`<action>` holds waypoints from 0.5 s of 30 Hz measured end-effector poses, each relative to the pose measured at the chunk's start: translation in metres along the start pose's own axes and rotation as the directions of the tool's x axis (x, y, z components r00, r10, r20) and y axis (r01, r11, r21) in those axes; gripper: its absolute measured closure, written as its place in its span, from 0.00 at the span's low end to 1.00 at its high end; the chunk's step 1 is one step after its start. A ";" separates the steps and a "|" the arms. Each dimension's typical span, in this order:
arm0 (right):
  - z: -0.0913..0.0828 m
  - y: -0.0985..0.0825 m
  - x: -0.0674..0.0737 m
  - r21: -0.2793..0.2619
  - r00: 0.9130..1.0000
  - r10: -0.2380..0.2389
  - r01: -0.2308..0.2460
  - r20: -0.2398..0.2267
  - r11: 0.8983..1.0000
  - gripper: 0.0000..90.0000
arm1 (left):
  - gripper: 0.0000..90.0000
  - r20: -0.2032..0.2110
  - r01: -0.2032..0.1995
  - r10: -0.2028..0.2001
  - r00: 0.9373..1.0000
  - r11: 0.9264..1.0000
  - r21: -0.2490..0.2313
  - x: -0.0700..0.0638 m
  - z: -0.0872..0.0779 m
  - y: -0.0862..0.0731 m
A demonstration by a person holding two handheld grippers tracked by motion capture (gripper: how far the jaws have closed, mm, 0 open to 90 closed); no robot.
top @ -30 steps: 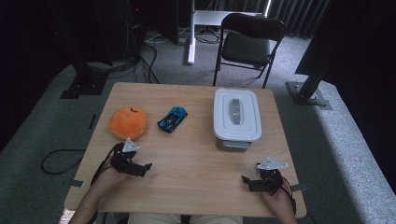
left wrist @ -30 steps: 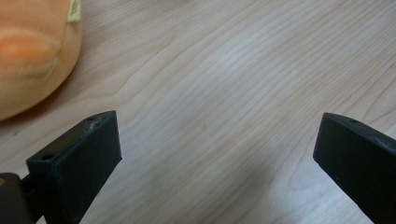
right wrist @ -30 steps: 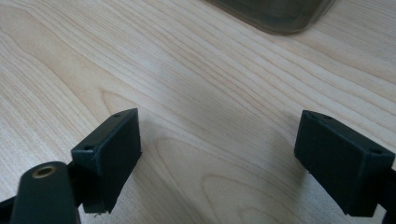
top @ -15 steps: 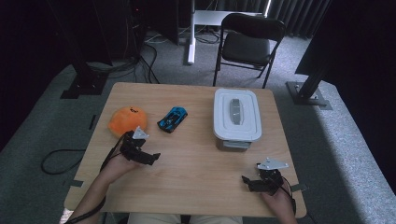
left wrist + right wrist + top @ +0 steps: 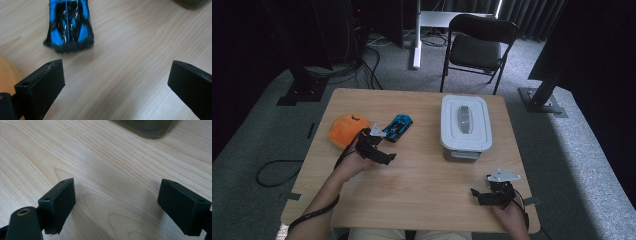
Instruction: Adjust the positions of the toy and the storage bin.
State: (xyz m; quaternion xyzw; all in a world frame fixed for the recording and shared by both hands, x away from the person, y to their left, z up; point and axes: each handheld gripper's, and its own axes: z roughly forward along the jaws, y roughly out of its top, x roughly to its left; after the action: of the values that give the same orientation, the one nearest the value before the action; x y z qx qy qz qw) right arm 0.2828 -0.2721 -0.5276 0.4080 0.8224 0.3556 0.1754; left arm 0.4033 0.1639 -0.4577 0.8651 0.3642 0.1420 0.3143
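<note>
Jaws on both grippers are standing wide with nothing between them. Across the desk (image 5: pixel 422 200) I am seeing the white lidded storage box (image 5: pixel 465 122) sitting at the right, well apart from the orange plush toy (image 5: pixel 346 130) at the left. I am holding the left gripper (image 5: pixel 116 82) just short of the blue toy car (image 5: pixel 68 23), which is lying beside the plush. I am resting the right gripper (image 5: pixel 117 202) near the front edge.

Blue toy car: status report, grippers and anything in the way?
Left gripper open, short of the blue toy car. Right gripper open, over bare table. Orange plush beside the car; path unobstructed.
</note>
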 end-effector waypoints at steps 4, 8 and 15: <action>0.000 0.000 0.000 0.000 1.000 0.000 0.000 0.000 1.000 0.16 | 0.02 0.005 0.018 -0.018 1.000 1.000 0.001 0.004 0.007 0.012; 0.000 0.000 0.000 0.000 1.000 0.000 0.000 0.000 1.000 0.16 | 0.02 0.001 0.032 -0.032 0.999 0.999 0.010 0.011 0.013 0.024; 0.000 0.000 0.000 0.000 1.000 0.000 0.000 0.000 1.000 0.16 | 0.02 -0.024 0.056 -0.055 0.998 0.998 0.037 0.028 0.027 0.046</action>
State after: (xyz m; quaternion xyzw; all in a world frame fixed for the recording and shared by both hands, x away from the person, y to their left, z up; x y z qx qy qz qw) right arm 0.2828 -0.2721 -0.5276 0.4081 0.8224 0.3555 0.1754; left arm 0.4606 0.1477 -0.4476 0.8587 0.3941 0.1363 0.2978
